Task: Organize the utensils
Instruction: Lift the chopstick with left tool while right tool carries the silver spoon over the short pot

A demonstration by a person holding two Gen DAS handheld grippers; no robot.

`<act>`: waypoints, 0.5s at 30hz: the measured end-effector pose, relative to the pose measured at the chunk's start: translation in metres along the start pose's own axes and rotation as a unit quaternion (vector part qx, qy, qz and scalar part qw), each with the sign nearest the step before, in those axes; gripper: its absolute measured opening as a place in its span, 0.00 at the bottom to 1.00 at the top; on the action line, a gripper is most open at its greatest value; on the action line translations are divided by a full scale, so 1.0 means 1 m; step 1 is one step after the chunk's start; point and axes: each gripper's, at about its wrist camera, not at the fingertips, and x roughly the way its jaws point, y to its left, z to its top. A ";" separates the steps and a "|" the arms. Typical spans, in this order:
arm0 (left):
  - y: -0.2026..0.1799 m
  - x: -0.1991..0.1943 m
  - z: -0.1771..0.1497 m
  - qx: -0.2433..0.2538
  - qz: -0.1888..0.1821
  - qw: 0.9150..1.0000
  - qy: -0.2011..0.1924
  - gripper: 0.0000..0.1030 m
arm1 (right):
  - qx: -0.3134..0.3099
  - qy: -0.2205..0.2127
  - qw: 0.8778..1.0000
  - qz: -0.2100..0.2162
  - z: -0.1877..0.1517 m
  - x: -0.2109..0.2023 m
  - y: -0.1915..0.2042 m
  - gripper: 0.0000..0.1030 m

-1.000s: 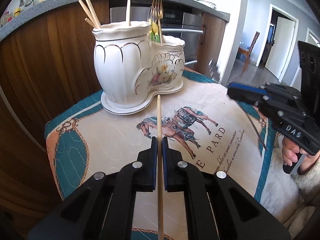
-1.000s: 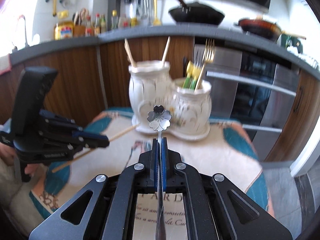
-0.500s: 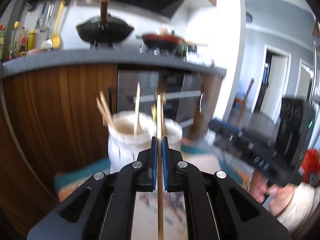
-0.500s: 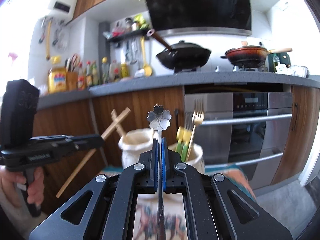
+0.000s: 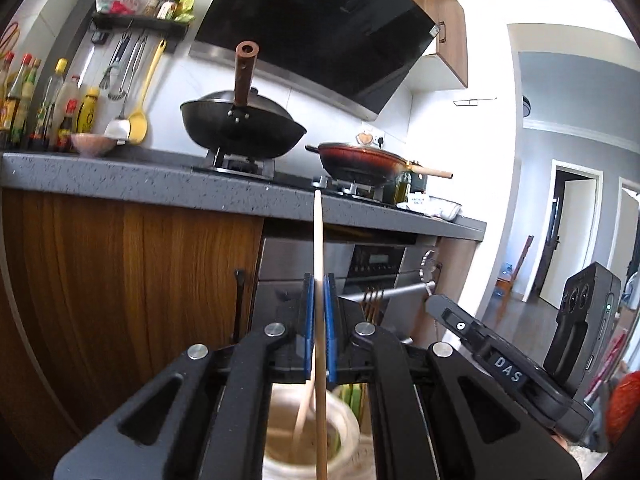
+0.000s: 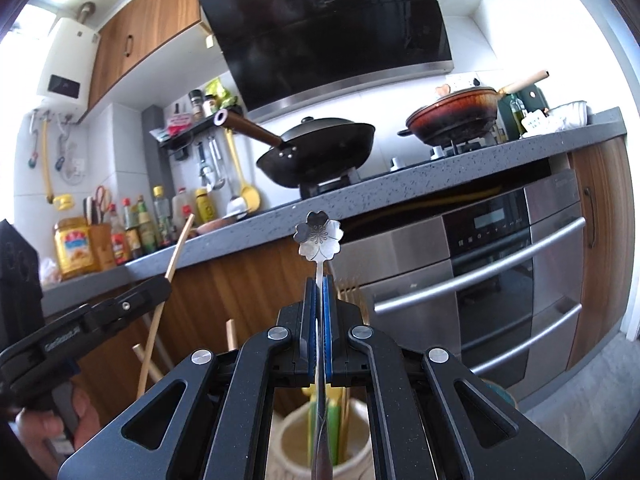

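Observation:
My left gripper [image 5: 318,280] is shut on a wooden chopstick [image 5: 318,232] that stands upright. Its lower end hangs over the mouth of the white ceramic holder [image 5: 350,428], where another chopstick leans. My right gripper [image 6: 319,280] is shut on a thin metal utensil with a flower-shaped handle end [image 6: 319,236], held upright over the holder's other compartment [image 6: 286,436]. That compartment holds green and yellow handled forks. In the right wrist view the left gripper [image 6: 100,324] and its chopstick [image 6: 176,256] are at the left. In the left wrist view the right gripper [image 5: 500,360] is at the right.
A wooden cabinet front and a steel oven [image 6: 500,280] stand close behind the holder. On the grey counter [image 5: 120,176] sit a black wok [image 5: 240,128], a red pan [image 5: 364,160] and several bottles [image 6: 120,236]. A hand [image 6: 76,412] grips the left tool's handle.
Both grippers rose and tipped up from looking down at the table to looking level. The patterned mat dropped out of view and the holder now sits just below the fingers. Both grips stayed shut.

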 end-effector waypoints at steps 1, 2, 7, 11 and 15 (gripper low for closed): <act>-0.001 0.003 0.000 0.003 0.002 1.000 -0.005 0.05 | -0.004 -0.004 1.000 -0.004 0.000 0.004 0.000 0.04; -0.002 0.007 -0.001 0.007 0.005 1.000 -0.013 0.05 | -0.008 -0.006 1.000 -0.007 -0.001 0.008 0.001 0.04; -0.002 0.014 -0.004 0.011 0.015 0.999 -0.030 0.05 | -0.038 -0.023 0.999 -0.024 -0.006 0.026 0.008 0.04; 0.003 0.022 -0.004 0.004 0.019 0.999 -0.033 0.05 | -0.054 -0.033 0.998 -0.029 -0.010 0.031 0.013 0.04; 0.004 0.024 -0.009 0.012 0.022 0.999 -0.033 0.05 | -0.062 -0.024 0.997 -0.031 -0.016 0.038 0.011 0.04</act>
